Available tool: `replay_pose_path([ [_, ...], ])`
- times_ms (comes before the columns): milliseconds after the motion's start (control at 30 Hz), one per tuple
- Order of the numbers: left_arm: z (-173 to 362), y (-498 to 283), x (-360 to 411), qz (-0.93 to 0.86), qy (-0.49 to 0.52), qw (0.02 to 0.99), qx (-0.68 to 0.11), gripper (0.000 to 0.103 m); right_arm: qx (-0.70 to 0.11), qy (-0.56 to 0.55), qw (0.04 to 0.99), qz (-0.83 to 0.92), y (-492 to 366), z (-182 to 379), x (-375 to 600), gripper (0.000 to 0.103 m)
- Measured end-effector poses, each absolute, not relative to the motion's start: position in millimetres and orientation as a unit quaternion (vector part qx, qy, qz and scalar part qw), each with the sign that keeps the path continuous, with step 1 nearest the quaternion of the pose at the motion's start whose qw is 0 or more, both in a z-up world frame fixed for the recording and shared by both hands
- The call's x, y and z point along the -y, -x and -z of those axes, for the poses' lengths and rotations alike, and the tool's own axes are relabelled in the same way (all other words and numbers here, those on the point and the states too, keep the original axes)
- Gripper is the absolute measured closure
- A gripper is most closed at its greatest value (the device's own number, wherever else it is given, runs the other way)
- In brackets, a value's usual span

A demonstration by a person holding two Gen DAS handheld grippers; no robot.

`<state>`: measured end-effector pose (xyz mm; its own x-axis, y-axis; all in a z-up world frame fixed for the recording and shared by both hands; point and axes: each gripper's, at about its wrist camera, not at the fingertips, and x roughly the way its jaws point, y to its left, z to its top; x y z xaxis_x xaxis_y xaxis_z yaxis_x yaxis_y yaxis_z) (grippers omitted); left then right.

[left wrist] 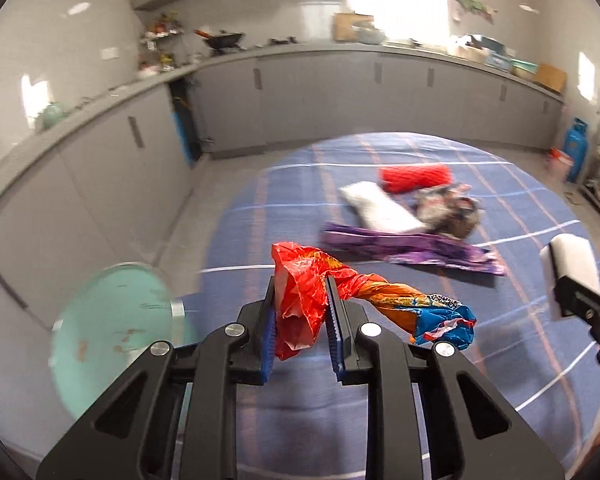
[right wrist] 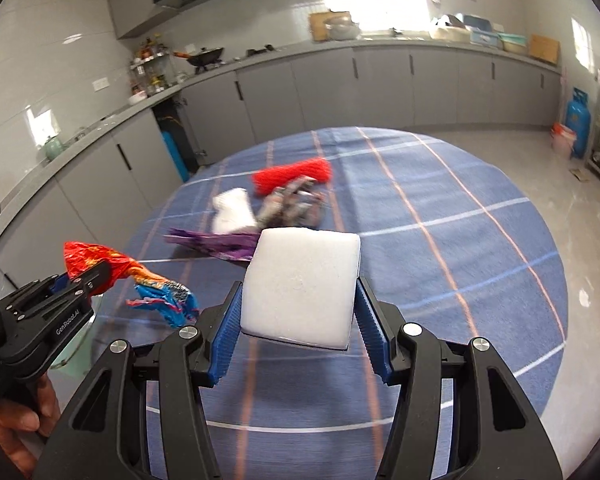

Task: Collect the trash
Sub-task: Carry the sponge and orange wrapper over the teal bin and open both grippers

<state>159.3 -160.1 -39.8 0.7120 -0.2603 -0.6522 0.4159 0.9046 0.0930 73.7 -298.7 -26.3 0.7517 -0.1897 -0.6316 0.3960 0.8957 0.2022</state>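
We have both grippers loaded above the table (right wrist: 460, 208). The left gripper (left wrist: 301, 308) is clamped on the red end of a wrapper (left wrist: 300, 300); its twisted tail hangs out past the right finger, unsupported. The right gripper (right wrist: 299, 312) is clamped on a white foam block (right wrist: 300, 284), pads pressing its two sides, most of the block standing forward of the fingertips. We judge the step is carrying both to the teal bin (left wrist: 112, 336), which sits left of and below the left fingers. Keep both grips tight; release the wrapper only once its tail is over the bin. More trash (right wrist: 268, 204) remains ahead of the fingers.
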Motion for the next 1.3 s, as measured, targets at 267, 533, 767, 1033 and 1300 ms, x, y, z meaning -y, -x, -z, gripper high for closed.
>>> replay_pose_path([
  [267,17.1,-165.6,97.5,0.104,-0.098,0.939,-0.313,0.081,-0.305,-0.137,0.937,0.100,-100.4,8.1,246.2,0.048],
  [533,7.3,-173.5,45.8,0.047,-0.077,0.948,-0.306,0.081,-0.298,-0.115,0.947,0.045,-132.1,-6.2,196.5,0.048],
  [767,12.5,-186.3,1.7,0.000,-0.053,0.947,-0.317,0.081,-0.298,-0.093,0.950,0.005,-157.9,-11.0,152.0,0.048],
  [1033,26.9,-198.3,-34.9,-0.036,-0.045,0.942,-0.331,0.081,-0.313,-0.086,0.946,-0.027,-185.5,-0.8,114.2,0.048],
  [1300,48.9,-212.3,-53.8,-0.050,-0.030,0.932,-0.356,0.081,-0.341,-0.071,0.937,-0.042,-211.4,15.6,87.7,0.048],
])
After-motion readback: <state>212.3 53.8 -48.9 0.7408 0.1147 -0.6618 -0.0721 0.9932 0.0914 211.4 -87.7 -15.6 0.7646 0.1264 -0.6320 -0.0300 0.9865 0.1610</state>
